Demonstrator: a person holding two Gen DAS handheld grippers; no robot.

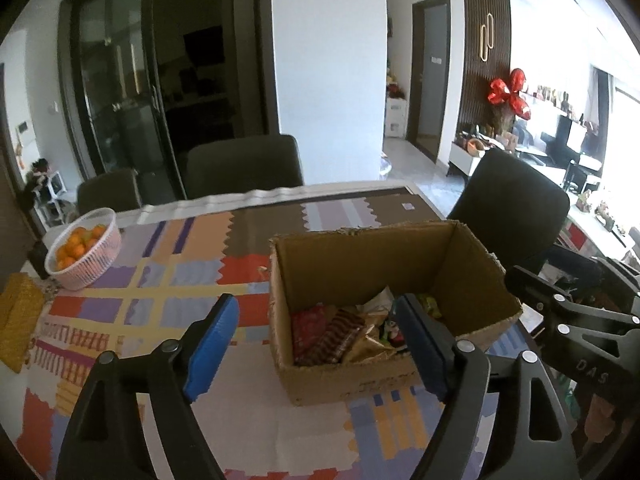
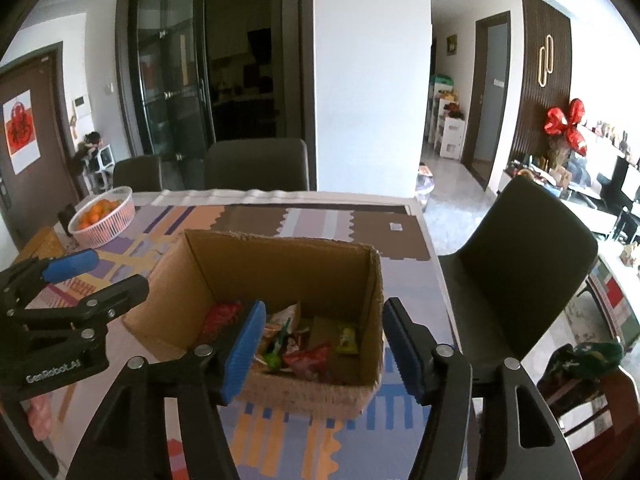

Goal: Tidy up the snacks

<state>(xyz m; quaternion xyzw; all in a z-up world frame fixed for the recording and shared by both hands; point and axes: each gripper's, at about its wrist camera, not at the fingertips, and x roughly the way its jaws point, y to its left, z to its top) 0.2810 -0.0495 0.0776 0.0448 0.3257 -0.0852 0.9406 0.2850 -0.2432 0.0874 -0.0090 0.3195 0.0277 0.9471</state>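
Cardboard box (image 2: pixel 280 276) w/ crinkly snack packs (image 2: pixel 308 356)

Matt corrugated cardboard box (image 2: pixel 280 272) – glossy snack wrappers (image 2: pixel 308 356) – white plastic basket (image 1: pixel 86 256)

A home's dining area — a table (image 2: pixel 400 216) under a patchwork cloth, dark chairs (image 2: pixel 256 164) behind it, a basket of oranges (image 2: pixel 102 216) at left, glass cabinet doors (image 2: pixel 168 72) upper left — red balloons (image 2: pixel 566 124) and a shelf of ornaments (image 2: pixel 604 128) at right
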